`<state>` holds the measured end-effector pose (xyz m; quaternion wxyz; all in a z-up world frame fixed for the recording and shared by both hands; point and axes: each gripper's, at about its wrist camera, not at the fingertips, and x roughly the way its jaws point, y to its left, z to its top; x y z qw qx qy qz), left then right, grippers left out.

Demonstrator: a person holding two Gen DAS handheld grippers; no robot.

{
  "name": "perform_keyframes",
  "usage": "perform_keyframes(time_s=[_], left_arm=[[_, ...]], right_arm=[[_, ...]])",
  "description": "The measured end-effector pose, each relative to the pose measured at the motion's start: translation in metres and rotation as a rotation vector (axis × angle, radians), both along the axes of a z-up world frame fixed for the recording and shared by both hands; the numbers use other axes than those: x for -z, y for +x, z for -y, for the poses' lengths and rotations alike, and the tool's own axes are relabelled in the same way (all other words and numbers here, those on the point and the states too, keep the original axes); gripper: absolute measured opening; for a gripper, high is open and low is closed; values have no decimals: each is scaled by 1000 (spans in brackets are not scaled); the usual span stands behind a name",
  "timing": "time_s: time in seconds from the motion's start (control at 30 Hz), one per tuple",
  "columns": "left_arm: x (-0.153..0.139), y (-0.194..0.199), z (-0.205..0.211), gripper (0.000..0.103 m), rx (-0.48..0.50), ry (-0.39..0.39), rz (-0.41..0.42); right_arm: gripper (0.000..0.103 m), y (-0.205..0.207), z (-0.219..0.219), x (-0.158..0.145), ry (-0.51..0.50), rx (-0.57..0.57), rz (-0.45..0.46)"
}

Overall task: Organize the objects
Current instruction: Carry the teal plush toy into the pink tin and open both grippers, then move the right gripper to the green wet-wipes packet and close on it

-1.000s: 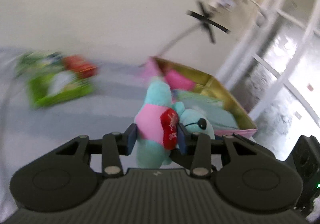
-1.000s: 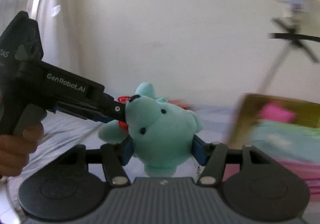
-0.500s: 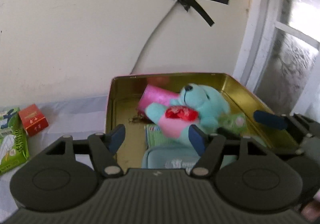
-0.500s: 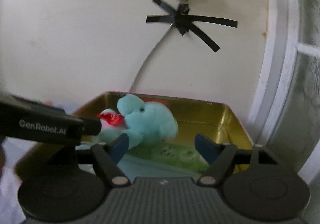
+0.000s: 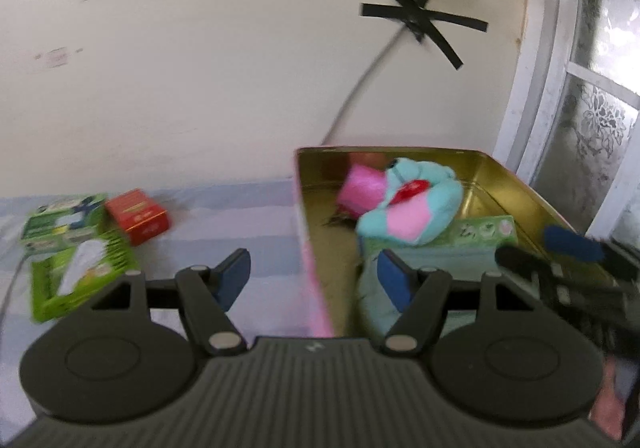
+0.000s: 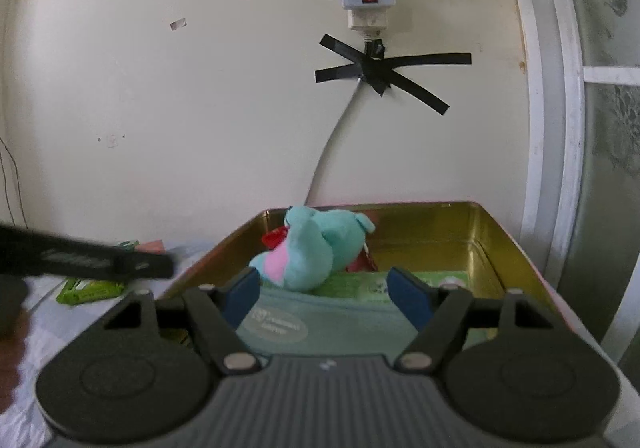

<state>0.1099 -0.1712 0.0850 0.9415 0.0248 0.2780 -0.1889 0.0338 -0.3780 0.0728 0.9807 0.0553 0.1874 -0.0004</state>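
Looking across the striped desk (image 5: 224, 224), we found the gold tin (image 5: 516, 184) on its right side already holding the plush bear (image 5: 408, 208), which lay on its side atop the packets inside, well beyond both sets of jaws. Left on the desk were the green carton (image 5: 76, 252) and the small red box (image 5: 138, 216), touching each other, ahead and left of the left gripper (image 5: 314, 280), the nearer one. Its jaws were released and empty, spanning the tin's pink wall; the right gripper (image 6: 324, 294) hung over the tin, jaws just closing somewhat on nothing.
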Motion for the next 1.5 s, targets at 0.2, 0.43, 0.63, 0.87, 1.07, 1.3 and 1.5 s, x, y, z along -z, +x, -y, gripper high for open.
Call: perform_keyframes(time_s=[0.2, 0.43, 0.63, 0.87, 1.07, 1.3, 1.5], left_arm=[[5, -17, -77, 72, -113, -14, -28], [15, -27, -146, 72, -194, -95, -84], [30, -24, -177, 72, -221, -93, -73], [52, -7, -239, 72, -372, -149, -78], [84, 4, -277, 72, -551, -121, -52], [85, 9, -284, 72, -532, -170, -55], [86, 6, -290, 72, -538, -204, -66]], right_arm=[[43, 84, -14, -7, -52, 13, -195], [47, 164, -43, -2, 72, -114, -420], [46, 134, -45, -33, 24, -80, -314], [47, 143, -92, -50, 47, -162, -286], [56, 172, -209, 3, 64, -367, -361], [70, 237, -246, 65, 143, -283, -419], [47, 232, -247, 73, 236, -405, -450]])
